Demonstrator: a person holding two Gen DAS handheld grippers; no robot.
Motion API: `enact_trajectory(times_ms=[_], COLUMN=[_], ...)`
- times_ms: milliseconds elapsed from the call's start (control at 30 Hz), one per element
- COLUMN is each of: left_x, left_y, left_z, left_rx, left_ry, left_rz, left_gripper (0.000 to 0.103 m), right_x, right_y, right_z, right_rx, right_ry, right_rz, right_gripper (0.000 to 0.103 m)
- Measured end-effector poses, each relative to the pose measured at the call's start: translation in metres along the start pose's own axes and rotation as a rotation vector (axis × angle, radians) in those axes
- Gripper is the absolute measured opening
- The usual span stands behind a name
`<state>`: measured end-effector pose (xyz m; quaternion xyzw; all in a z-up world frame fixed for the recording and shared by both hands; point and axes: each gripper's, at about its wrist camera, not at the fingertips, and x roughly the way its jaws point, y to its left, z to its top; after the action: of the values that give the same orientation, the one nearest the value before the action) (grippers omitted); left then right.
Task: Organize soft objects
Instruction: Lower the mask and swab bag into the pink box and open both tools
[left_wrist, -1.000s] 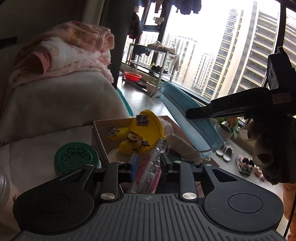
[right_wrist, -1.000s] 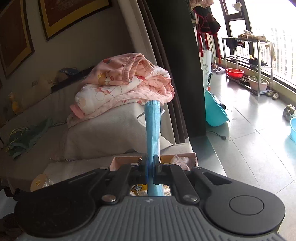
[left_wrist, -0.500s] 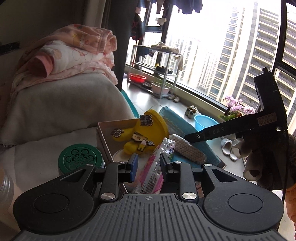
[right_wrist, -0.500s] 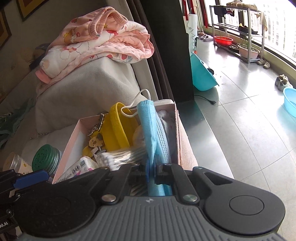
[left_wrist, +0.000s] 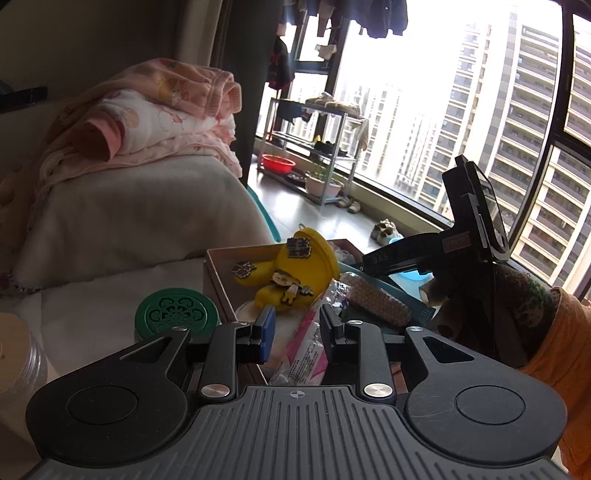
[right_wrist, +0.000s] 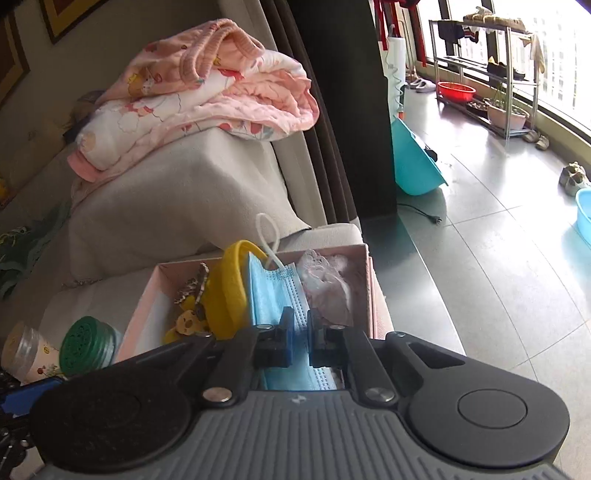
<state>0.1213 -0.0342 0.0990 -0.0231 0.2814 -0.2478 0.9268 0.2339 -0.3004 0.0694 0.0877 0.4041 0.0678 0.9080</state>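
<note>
A pink cardboard box (right_wrist: 364, 254) sits on the white-covered seat. In it lie a blue face mask (right_wrist: 271, 291), a yellow rubber piece with charms (right_wrist: 229, 284) and a white lace cloth (right_wrist: 325, 284). My right gripper (right_wrist: 299, 325) hovers over the box with its jaws slightly apart around the mask's near end; the mask rests in the box. My left gripper (left_wrist: 295, 325) is open just above a pink tissue packet (left_wrist: 306, 347) at the box's near side. The yellow piece (left_wrist: 295, 269) and the right gripper (left_wrist: 399, 258) show beyond it.
A green round tin (left_wrist: 175, 312) and a clear jar (right_wrist: 27, 350) stand left of the box. Pink folded blankets (right_wrist: 199, 92) lie on the grey sofa arm. A tiled floor with a teal basin (right_wrist: 413, 166) and a shoe rack lies to the right.
My right gripper lowered the mask from upright in the air into the box and its jaws loosened. My left gripper stayed over the tissue packet.
</note>
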Motion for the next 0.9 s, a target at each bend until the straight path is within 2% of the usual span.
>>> enact_trajectory(times_ms=[100,300,400,467,533,667,733,800,833,900], left_x=[0.001,0.001,-0.001,-0.001,-0.003,-0.008,-0.014,-0.024,-0.030,-0.043], left_y=[0.004,0.010,0.011,0.010,0.010,0.012,0.015,0.016,0.017,0.019], left_z=[-0.001,-0.006,-0.009,-0.010,-0.011,-0.012,-0.014,-0.017,-0.019,-0.025], left_rx=[-0.012,-0.044,-0.051,-0.053,-0.054,-0.056,-0.059,-0.049,-0.045,-0.033], left_ry=[0.000,-0.001,0.002,0.009,0.021,0.049,0.053,0.046,0.042,0.040], left_rz=[0.005,0.000,-0.002,0.003,0.024,0.087,0.113,0.134,0.142,0.158], left_gripper=[0.029,0.029,0.029,0.029,0.029,0.029,0.029,0.029,0.029,0.029], right_x=[-0.003,-0.050,-0.057,-0.045,-0.035,-0.040,-0.055,-0.077,-0.088,-0.109], right_y=[-0.007,-0.004,-0.004,-0.002,-0.001,-0.004,-0.001,0.008,0.013,0.023], right_z=[-0.002,-0.002,-0.013,-0.023,-0.032,-0.032,-0.035,-0.041,-0.046,-0.054], right_rx=[0.019,-0.010,0.003,0.012,0.008,0.040,0.035,0.014,0.006,-0.004], right_ry=[-0.014,-0.114,-0.079,-0.031,-0.053,-0.067,-0.107,-0.167,-0.193,-0.227], right_rz=[-0.005,0.094,0.167,0.119,0.037,0.051,0.051,0.044,0.047,0.056], right_gripper=[0.002,0.003,0.003,0.003,0.003,0.004,0.004,0.005,0.009,0.024])
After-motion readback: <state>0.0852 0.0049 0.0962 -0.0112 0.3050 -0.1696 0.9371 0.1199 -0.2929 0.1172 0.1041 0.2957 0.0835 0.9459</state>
